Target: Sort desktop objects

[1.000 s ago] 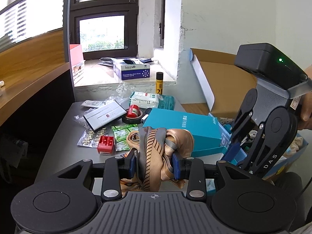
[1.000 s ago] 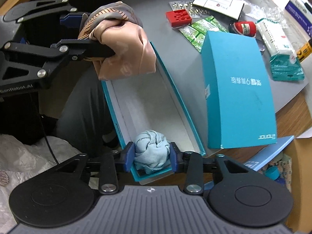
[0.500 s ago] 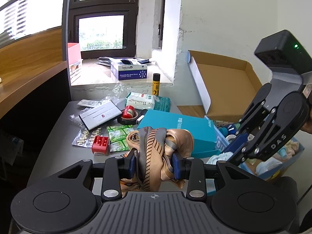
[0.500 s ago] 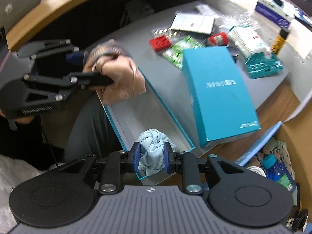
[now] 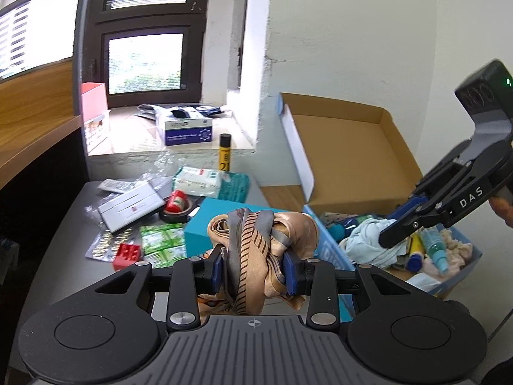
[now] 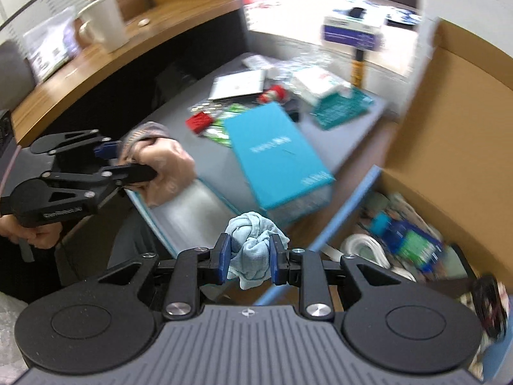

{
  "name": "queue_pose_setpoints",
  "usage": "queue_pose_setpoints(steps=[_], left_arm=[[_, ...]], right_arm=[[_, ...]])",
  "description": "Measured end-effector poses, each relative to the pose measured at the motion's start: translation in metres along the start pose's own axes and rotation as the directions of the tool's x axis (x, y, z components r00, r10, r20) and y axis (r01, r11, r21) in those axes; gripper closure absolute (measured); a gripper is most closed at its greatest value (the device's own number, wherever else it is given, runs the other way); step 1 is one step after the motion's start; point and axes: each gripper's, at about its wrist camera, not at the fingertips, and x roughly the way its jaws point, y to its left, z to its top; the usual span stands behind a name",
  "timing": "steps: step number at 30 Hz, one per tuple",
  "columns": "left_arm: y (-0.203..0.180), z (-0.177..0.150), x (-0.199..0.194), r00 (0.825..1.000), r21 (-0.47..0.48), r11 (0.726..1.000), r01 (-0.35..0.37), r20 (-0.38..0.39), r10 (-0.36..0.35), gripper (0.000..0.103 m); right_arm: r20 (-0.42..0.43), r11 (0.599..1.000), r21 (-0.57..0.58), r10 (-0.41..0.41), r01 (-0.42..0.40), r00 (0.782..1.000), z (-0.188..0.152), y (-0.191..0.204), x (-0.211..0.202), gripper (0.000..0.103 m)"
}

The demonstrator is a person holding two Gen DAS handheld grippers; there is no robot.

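- Left wrist view: my left tool (image 5: 253,271) sits at the bottom centre of the frame, its blue pads pressed tight on a bunched peach and grey scarf (image 5: 261,240) that stands up between them.
- Behind the scarf, in the middle of the frame, lies a teal box (image 5: 205,224) on the grey bench (image 5: 73,221).
- To the left of the teal box the bench carries green packets (image 5: 162,240), a red block (image 5: 128,253), a blister sheet (image 5: 102,247) and a white flat box (image 5: 131,208).
- At the right edge my right tool (image 5: 399,229) reaches in from above, clamped on a pale blue cloth (image 5: 368,240) over an open cardboard box (image 5: 349,147) full of bottles and soft things.
- Right wrist view: my right tool (image 6: 248,258) is at the lower centre, pads closed on the pale blue cloth (image 6: 253,240), which is knotted into a ball. This view is blurred.
- At the left of the frame my left tool (image 6: 128,162) grips the scarf (image 6: 163,163), held over the near edge of an open teal-rimmed tray (image 6: 192,205).
- The teal box (image 6: 275,157) lies in the centre of the frame on the bench (image 6: 352,134), just beyond the tray.
- The cardboard box (image 6: 449,122) fills the right side, with a white cable coil (image 6: 368,247) and blue packets in its bottom.
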Motion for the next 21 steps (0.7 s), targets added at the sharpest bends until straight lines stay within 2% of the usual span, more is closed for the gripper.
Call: queue_pose_setpoints(steps=[8,18,21], left_arm=[[-0.022,0.011,0.005,0.999,0.013,0.999,0.036,0.024,-0.036,0.063],[-0.049,0.018,0.016,0.998,0.041,0.997,0.069,0.008,-0.069,0.063],[-0.057,0.020,0.019,0.997,0.051,0.996,0.076,0.006,-0.076,0.063]], right_arm=[[-0.015,0.990,0.127,-0.055,0.057,0.998,-0.051,-0.044,0.007,0.074],[-0.023,0.975,0.222,-0.013,0.018,1.000,-0.088,-0.061,0.050,0.073],[-0.001,0.973,0.232,-0.015,0.014,1.000,-0.093,-0.059,0.054,0.066]])
